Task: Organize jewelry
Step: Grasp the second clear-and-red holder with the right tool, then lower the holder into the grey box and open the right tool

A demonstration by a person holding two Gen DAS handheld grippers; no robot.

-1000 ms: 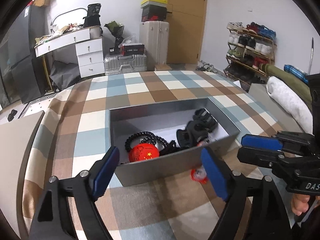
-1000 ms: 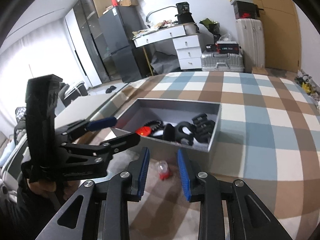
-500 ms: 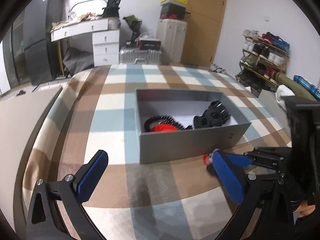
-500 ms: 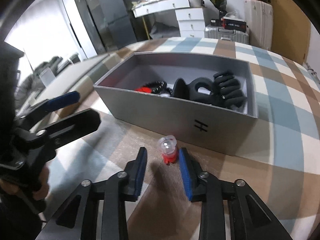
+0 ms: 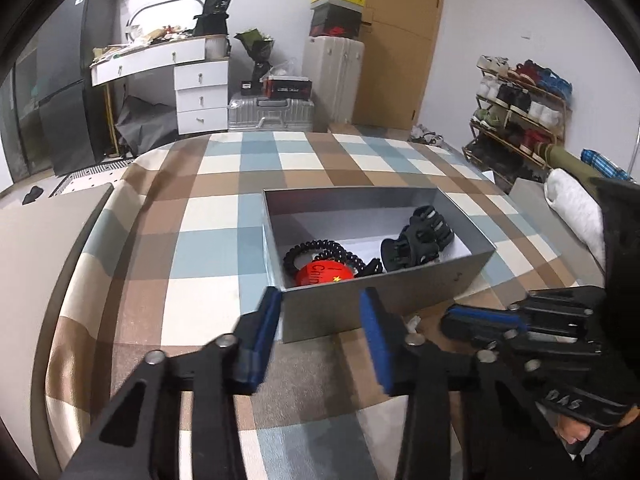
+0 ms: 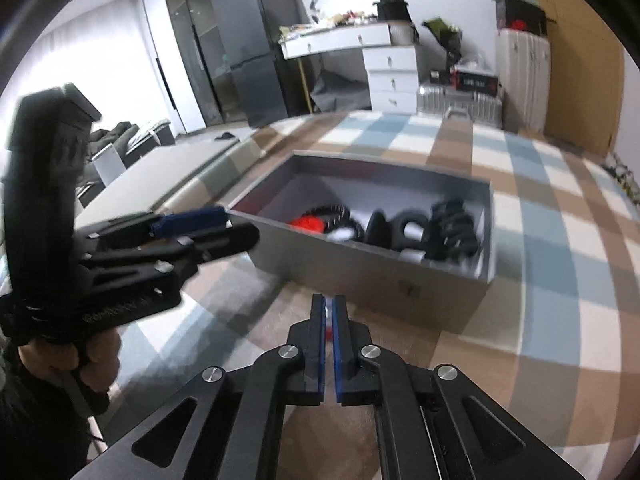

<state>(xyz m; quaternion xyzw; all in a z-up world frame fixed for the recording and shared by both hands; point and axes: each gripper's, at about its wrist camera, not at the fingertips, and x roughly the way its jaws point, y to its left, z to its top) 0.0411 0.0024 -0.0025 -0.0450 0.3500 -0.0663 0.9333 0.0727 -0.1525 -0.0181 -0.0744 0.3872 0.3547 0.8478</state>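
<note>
A grey open box sits on the checked cloth and holds a black coil bracelet, a red round item and black hair claws. It also shows in the right wrist view. My left gripper is open, its tips at the box's near left corner. My right gripper is shut on a small clear and red item just in front of the box's near wall; the right gripper also shows in the left wrist view, low by the box front.
The checked cloth covers the whole surface, with its edge at the left. Beyond it stand a white desk with drawers, suitcases, a door and a shoe rack. A white roll lies at the right.
My right gripper closed on the small clear and red item in front of the box. My left gripper narrowed its opening and moved in to the box's near left corner.
</note>
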